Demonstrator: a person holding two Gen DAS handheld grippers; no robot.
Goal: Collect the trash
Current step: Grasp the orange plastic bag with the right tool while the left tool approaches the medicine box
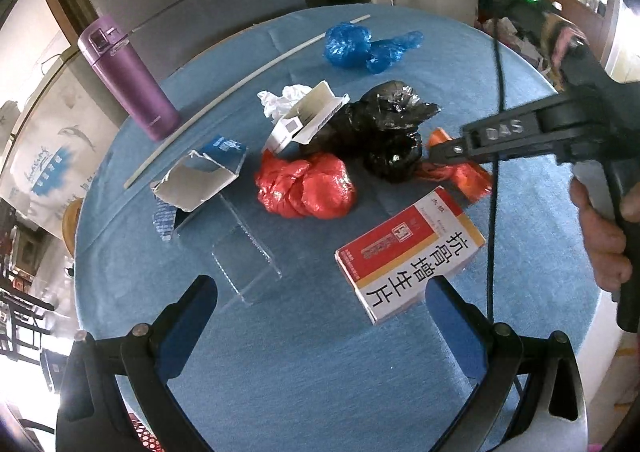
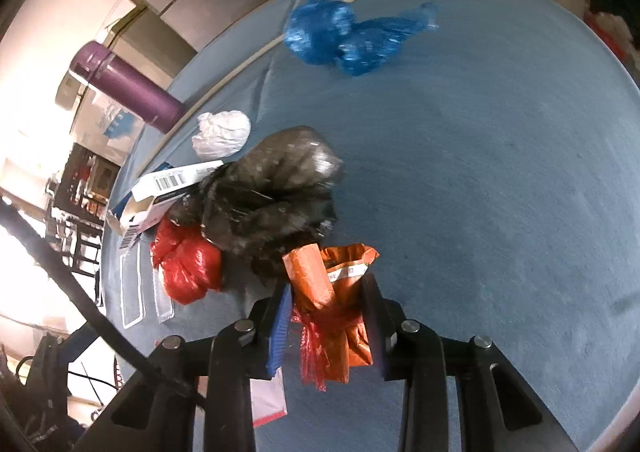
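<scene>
Trash lies on a round blue table [image 1: 304,364]: a black bag [image 1: 384,128], a red bag [image 1: 308,188], a blue bag [image 1: 360,46], white tissue [image 1: 280,98], torn cartons [image 1: 196,180] and a red-and-white medicine box [image 1: 408,252]. My left gripper [image 1: 320,292] is open and empty, hovering near the medicine box. My right gripper [image 2: 326,292] is shut on an orange wrapper [image 2: 332,284], right beside the black bag [image 2: 272,188]. In the left wrist view it [image 1: 436,150] reaches in from the right, with the orange wrapper [image 1: 464,172] under its tip.
A purple flask [image 1: 128,76] stands at the table's left edge beside a long white stick [image 1: 224,96]. A clear plastic stand [image 1: 240,256] lies in front of my left gripper. A black cable [image 1: 494,172] hangs on the right. Cabinets stand behind the table.
</scene>
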